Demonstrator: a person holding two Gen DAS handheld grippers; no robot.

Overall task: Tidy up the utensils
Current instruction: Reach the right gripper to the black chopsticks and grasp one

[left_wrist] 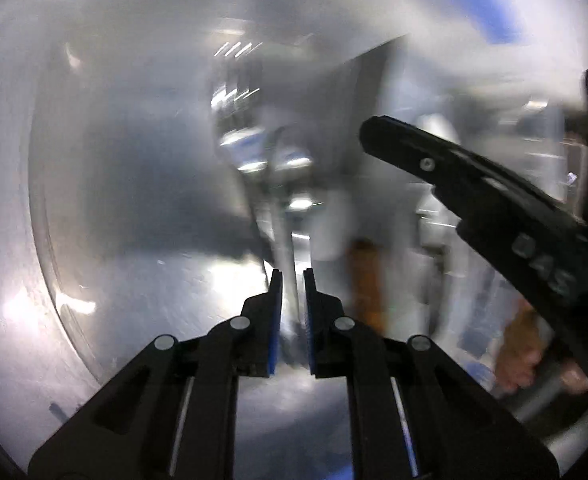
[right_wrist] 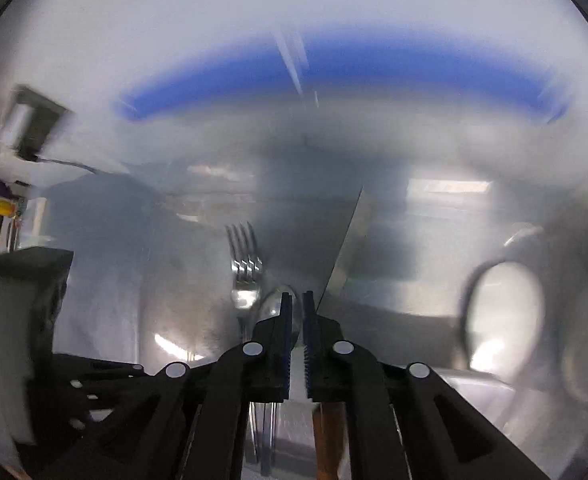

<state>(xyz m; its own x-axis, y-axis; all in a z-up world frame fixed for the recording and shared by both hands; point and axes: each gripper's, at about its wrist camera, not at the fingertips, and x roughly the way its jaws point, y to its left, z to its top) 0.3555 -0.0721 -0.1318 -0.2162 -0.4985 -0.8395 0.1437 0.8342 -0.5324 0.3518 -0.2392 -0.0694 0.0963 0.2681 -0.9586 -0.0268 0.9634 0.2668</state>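
In the left wrist view my left gripper (left_wrist: 293,276) is nearly shut around thin metal utensil handles (left_wrist: 284,236) whose shiny heads (left_wrist: 254,136) point away. The view is blurred. My right gripper's black finger (left_wrist: 434,160) reaches in from the right. In the right wrist view my right gripper (right_wrist: 297,300) is closed on a bundle: a fork (right_wrist: 246,264), a spoon bowl (right_wrist: 274,304) and a knife blade (right_wrist: 342,248) with a wooden handle (right_wrist: 328,432) stick out forward. The left gripper shows blurred at the left edge (right_wrist: 30,320).
A metal sink or basin surface (left_wrist: 114,200) fills the left wrist view, with a curved rim (left_wrist: 42,240) on the left. In the right wrist view a round dark-rimmed opening (right_wrist: 502,320) lies at the right. A blue band (right_wrist: 334,68) crosses the pale background.
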